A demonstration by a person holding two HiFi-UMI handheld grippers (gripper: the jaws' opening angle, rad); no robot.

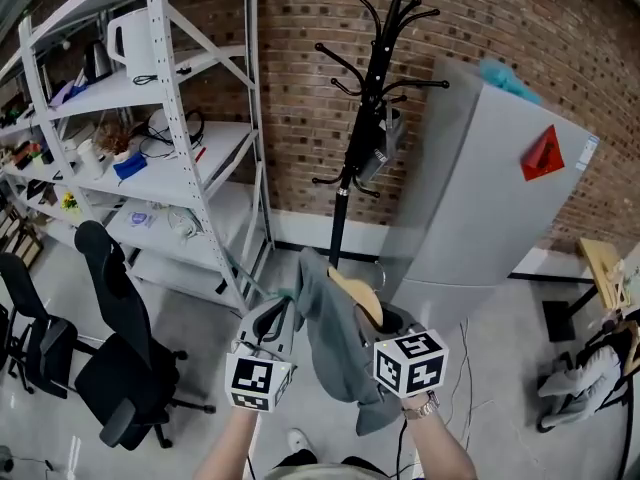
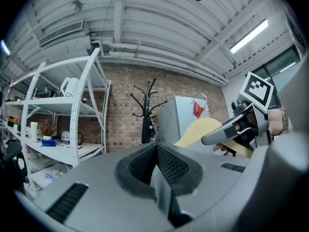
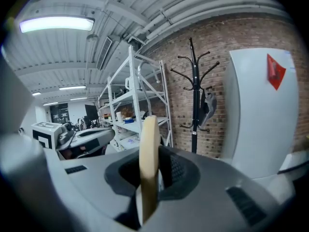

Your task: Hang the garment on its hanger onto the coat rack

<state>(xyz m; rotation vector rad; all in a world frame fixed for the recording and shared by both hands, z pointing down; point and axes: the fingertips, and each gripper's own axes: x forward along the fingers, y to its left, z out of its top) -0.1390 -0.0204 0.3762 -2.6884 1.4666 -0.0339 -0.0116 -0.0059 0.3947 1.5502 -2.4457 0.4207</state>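
- The gray garment point(image 1: 335, 353) hangs on a wood hanger point(image 1: 358, 293), down low in front of the coat rack point(image 1: 372, 88) (not touching it).
- The right gripper point(image 1: 388, 320) pinches the hanger's thin edge.
- The left gripper point(image 1: 283, 308) is closed on a bit of the garment.
- A shelf point(image 1: 170, 118) stands on the left and a cabinet point(image 1: 490, 188) on the right.

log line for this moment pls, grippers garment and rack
right gripper: shut on hanger | left gripper: shut, at edge of garment | garment: draped on hanger | coat rack: ahead, not reached

One garment point(image 1: 335, 353), one hanger point(image 1: 358, 293), one coat rack point(image 1: 370, 78).
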